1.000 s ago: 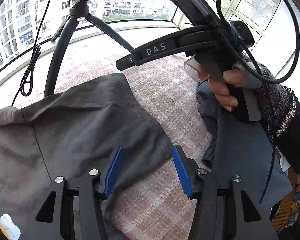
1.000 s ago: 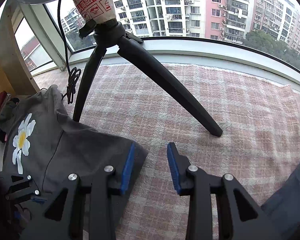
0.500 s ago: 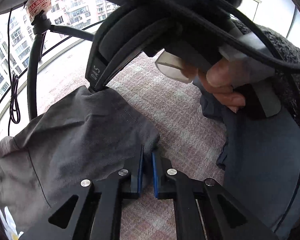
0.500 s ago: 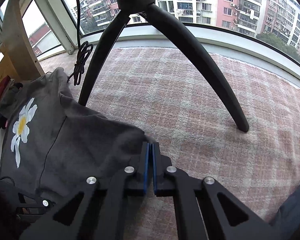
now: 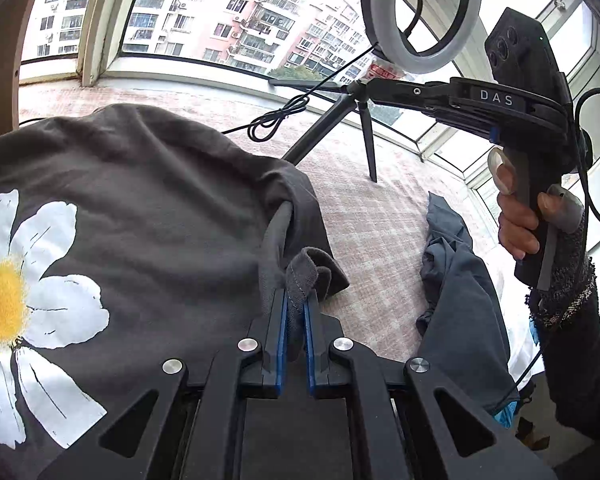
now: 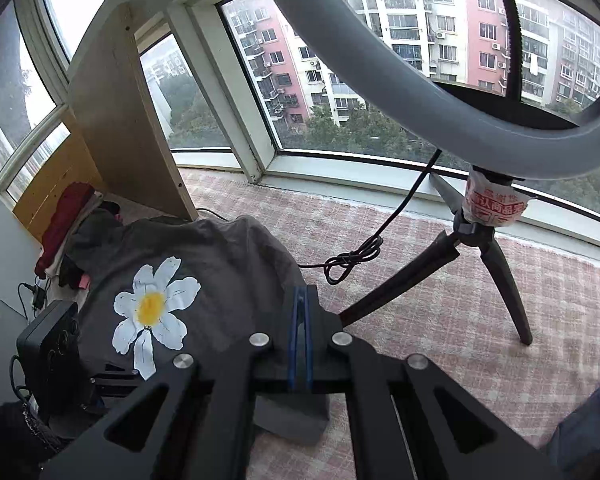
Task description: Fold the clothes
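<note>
Left gripper (image 5: 296,312), bottom centre of the left wrist view: blue pads pressing together on a bunched hem edge of the grey T-shirt (image 5: 148,208), fabric fold sticking up between them

The shirt is filling the left half of that frame, white daisy print with yellow centre (image 5: 16,304) facing up at far left; its body is draping over the pink plaid cloth (image 5: 376,240)

Right gripper (image 6: 300,320), lower centre of the right wrist view: fingers closed tight, pinching the shirt's edge; a flap of grey fabric is hanging below the jaws at bottom centre. Same gripper is also showing at the upper right of the left wrist view, held by a hand (image 5: 520,216) in a dark knit sleeve

A blue-grey garment (image 5: 460,300) is lying crumpled at right of the left wrist frame, apart from the shirt, plaid cloth showing between them

Ring light (image 6: 460,92) on a black tripod (image 6: 488,256) is standing on the cloth at upper right of the right wrist view, its cable (image 6: 356,256) coiling just beside the shirt

Red and dark clothes (image 6: 64,220) are piling at mid left, behind the shirt
</note>
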